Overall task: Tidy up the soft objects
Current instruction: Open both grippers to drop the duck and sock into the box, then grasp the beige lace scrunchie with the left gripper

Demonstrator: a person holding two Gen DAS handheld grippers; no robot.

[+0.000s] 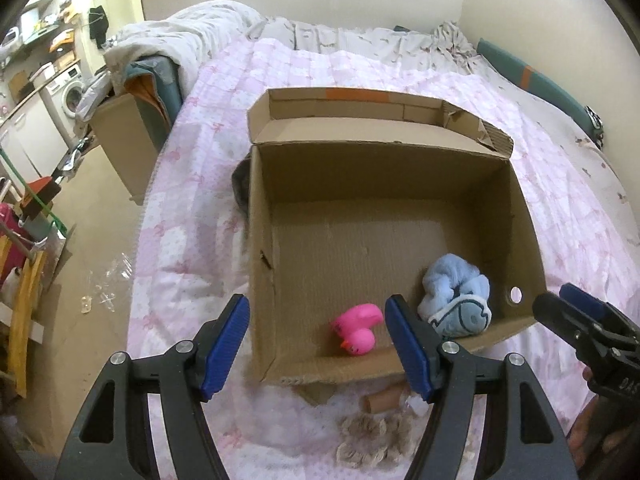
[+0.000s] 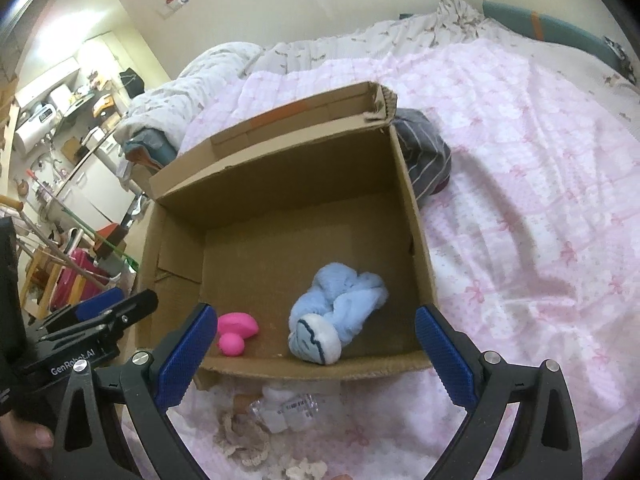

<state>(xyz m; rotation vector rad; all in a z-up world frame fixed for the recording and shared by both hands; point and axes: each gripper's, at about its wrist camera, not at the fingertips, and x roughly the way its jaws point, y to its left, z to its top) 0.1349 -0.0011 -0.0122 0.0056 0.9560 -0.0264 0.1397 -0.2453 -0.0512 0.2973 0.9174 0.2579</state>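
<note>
Soft objects: pink rubber duck (image 1: 359, 330) and blue plush toy (image 2: 334, 312) sit lower-centre inside open cardboard box (image 1: 400, 176). Left tool (image 1: 318, 350), right tool (image 2: 316, 354) both wide open, empty. Next: grab beige lace cloth (image 2: 244, 438) at bottom frame by pinching a fold.

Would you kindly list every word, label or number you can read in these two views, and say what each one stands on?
"GenRobot.AI": white print on the left gripper body, right wrist view.
"DAS": partial white letters on the right gripper body, cut off at the frame edge, left wrist view.
Barcode label on the clear wrapper before the box: too small to read.
</note>
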